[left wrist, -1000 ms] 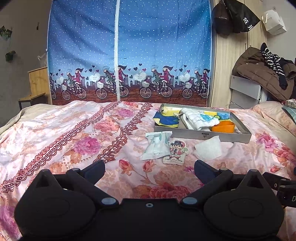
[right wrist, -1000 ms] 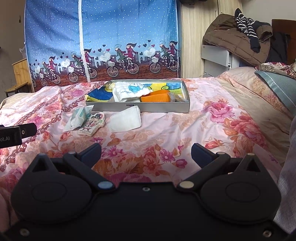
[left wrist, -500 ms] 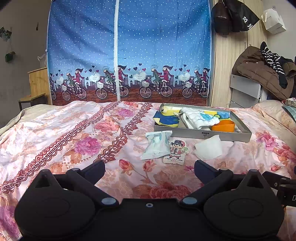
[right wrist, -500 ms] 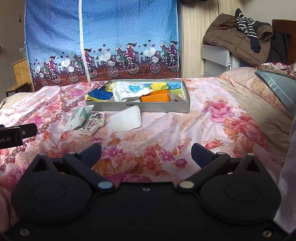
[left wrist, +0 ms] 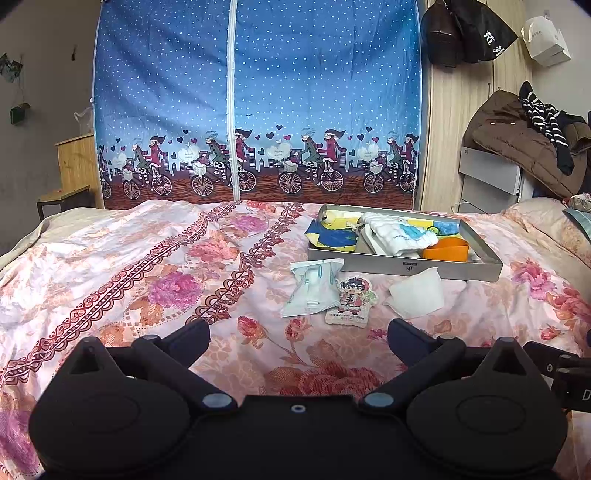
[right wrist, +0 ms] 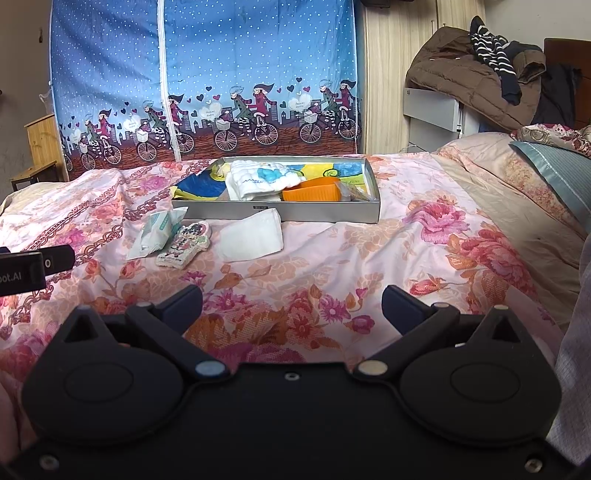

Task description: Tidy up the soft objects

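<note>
Bed (left wrist: 110, 266) with pink floral cover fills both views. Left gripper (left wrist: 298, 334) low over the near part of the bed, fingers (left wrist: 188, 338) spread wide, nothing between them. Right gripper (right wrist: 291, 302) likewise low and near, fingers (right wrist: 183, 302) wide apart, empty. Part of the left device shows at the left edge of the right wrist view, with partial white lettering reading "oot.AI".

Grey tray (left wrist: 406, 264) sits on the bed, far from both grippers, right of centre in the left wrist view. A small dark mark is printed on its near wall; unreadable. Inside the tray: white cloth with blue print (left wrist: 397, 232) in the middle, orange cup (left wrist: 445, 252) just right of it, blue and yellow fabric (left wrist: 332, 236) at the left end.

Three loose things lie on the bed just near of the tray. Left: white and teal soft pack (left wrist: 312, 286), crumpled. Touching its right side: flat cartoon-figure piece (left wrist: 351, 301), with a line of small print at its near end, too small to read. Right, apart from it: folded white cloth (left wrist: 417, 293), its far edge up against the tray wall.

Far side: blue dotted curtain with cyclists (left wrist: 258, 110). Black bag (left wrist: 487, 33) hangs at upper right, white characters on it, not legible. Brown coat (left wrist: 517, 147) piled at right.
</note>
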Demonstrator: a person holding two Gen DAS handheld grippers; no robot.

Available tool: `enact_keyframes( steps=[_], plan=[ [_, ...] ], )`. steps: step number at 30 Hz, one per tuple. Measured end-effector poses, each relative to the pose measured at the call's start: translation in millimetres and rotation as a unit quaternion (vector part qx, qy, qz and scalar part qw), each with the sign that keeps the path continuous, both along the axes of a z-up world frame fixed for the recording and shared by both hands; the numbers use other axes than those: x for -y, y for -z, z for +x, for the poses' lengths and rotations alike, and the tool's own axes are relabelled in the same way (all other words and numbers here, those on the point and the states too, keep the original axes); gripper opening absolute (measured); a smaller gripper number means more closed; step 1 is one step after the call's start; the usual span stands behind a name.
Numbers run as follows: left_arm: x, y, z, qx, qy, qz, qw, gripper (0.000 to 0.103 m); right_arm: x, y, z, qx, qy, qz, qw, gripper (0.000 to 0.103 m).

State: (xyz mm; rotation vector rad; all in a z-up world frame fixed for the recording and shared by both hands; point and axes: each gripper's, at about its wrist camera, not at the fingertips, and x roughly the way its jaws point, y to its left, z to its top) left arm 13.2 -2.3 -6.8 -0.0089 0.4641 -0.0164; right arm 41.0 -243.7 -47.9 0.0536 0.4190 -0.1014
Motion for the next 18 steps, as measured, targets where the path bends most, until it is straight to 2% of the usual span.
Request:
enact_keyframes(
  steps=[18],
  plan=[
    [0.5, 0.0, 0.4, 0.0, 0.0, 0.001, 1.0, 0.102, -0.8, 1.9, -0.4, -0.002, 0.0, -0.001, 1.0, 0.103]
  ],
)
